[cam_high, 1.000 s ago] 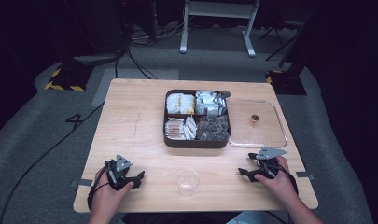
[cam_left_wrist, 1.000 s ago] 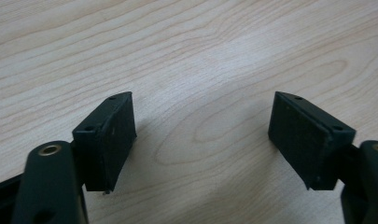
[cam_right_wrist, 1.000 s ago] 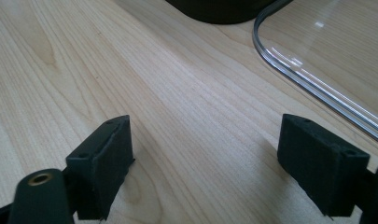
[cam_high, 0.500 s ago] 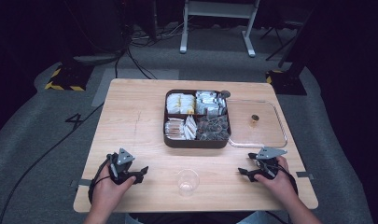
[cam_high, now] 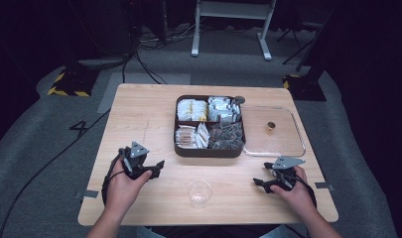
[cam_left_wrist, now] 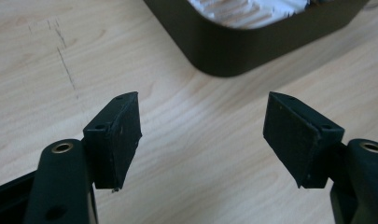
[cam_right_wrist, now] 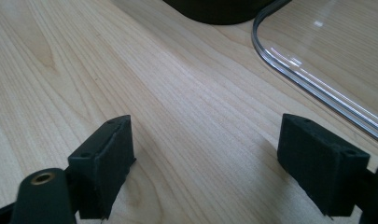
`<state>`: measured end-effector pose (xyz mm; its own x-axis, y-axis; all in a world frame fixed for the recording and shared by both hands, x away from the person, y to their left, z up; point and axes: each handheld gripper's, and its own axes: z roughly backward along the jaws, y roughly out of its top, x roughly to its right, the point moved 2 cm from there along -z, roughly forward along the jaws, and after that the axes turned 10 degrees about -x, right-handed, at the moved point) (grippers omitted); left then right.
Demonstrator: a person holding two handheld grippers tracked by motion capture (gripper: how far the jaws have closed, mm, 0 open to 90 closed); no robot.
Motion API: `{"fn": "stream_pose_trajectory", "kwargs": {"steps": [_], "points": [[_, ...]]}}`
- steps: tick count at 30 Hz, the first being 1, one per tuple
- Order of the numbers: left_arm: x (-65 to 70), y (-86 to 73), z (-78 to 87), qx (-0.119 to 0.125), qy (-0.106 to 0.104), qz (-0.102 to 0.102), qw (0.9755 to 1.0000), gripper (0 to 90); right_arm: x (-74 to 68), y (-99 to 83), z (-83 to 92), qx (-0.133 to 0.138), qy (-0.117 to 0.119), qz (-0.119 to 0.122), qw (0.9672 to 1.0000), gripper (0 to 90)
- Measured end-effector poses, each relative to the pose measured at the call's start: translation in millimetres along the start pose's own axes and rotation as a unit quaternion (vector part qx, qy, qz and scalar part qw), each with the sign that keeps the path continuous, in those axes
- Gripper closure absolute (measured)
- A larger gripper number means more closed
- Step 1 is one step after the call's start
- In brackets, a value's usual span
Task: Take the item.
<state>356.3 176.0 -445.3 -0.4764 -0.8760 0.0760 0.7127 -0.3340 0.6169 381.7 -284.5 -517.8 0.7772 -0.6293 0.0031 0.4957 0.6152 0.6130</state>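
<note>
Both grippers empty at the near edge, tray waiting in the middle.

High view: the compartment tray (cam_high: 210, 148) sits at centre, the clear lid (cam_high: 283, 144) at its right, a clear cup (cam_high: 199, 192) low centre, probably for filling. Left gripper view: the left gripper (cam_left_wrist: 203, 135) has jaws wide apart, holding nothing. Right gripper view: the right gripper (cam_right_wrist: 207, 163) likewise.

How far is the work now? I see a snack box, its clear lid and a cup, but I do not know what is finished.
Done: the clear lid already lies off the dark four-compartment box, beside it on the table. In hand: nothing; the left tongs and right tongs are both open over bare wood. Left: the clear cup at the front edge looks empty, and the packets sit in their compartments.
</note>
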Motion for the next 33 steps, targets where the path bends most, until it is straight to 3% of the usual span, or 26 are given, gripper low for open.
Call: {"fn": "stream_pose_trajectory", "kwargs": {"steps": [4, 7, 13, 25, 29, 33], "points": [[3.2, 15.2, -0.2, 0.003, 0.009, 0.013, 0.9999, 29.2, -0.9, 0.0, 0.1, 0.000, -0.004, -0.004, 1.0000, 18.8], [11.6, 27.5, 0.3, 0.007, -0.001, 0.017, 0.9998, 29.9, -1.3, 0.1, 0.0, 0.000, -0.005, -0.007, 1.0000, 19.0], [32.2, 55.7, -2.6, 0.011, -0.003, -0.005, 0.9999, 30.0, -3.8, -0.5, 0.6, 0.000, -0.013, -0.017, 0.9998, 19.6], [30.9, 108.1, -32.9, 0.019, 0.008, -0.010, 0.9997, 33.4, -3.8, -0.7, 1.2, 0.004, -0.020, -0.026, 0.9995, 24.2], [25.2, 121.9, -47.1, 0.006, 0.027, -0.025, 0.9993, 33.7, -3.7, -0.8, 1.3, 0.005, -0.022, -0.028, 0.9993, 25.0], [22.5, 133.8, -58.8, 0.002, 0.009, -0.009, 0.9999, 34.8, -4.0, -0.3, 1.0, 0.005, -0.024, -0.032, 0.9992, 25.3]]}}
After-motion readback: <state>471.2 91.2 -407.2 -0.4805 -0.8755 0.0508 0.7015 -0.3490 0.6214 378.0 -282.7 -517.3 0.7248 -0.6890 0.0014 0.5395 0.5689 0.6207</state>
